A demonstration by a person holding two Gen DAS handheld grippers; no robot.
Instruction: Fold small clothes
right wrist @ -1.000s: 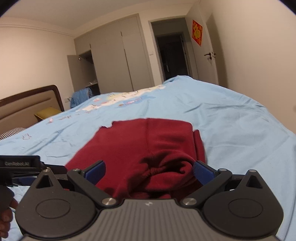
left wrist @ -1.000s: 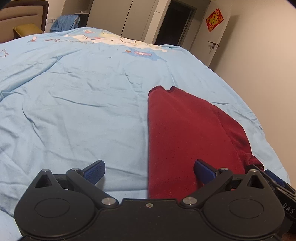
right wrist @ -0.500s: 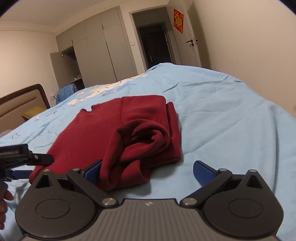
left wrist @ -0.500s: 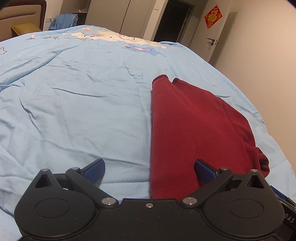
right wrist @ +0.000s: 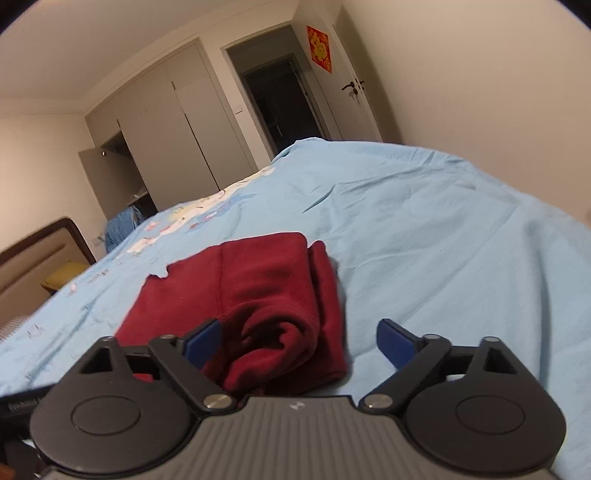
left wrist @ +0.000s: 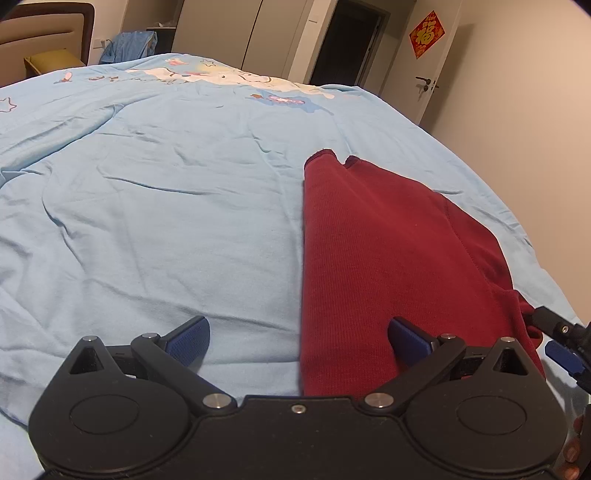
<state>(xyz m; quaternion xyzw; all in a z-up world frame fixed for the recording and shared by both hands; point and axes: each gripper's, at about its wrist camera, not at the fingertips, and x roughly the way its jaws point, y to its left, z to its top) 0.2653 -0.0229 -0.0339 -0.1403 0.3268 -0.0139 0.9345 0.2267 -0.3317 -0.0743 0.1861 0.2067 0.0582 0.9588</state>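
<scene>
A dark red garment lies folded lengthwise on the light blue bedspread, its straight left edge running away from me. My left gripper is open at the garment's near end, one blue pad over the sheet and the other over the red cloth. In the right wrist view the red garment shows a rumpled, bunched near end. My right gripper hangs open there, its left pad by the bunched cloth and its right pad over bare sheet. The right gripper's tip also shows at the left view's right edge.
The bed's right edge drops off near the beige wall. A door with a red decoration and a dark doorway stand beyond the bed. A headboard and blue clothes are at the far left.
My right gripper let go of the garment's bunched end and drew back, tilting upward. The left gripper stayed open near the garment's near left corner, shifting only slightly.
</scene>
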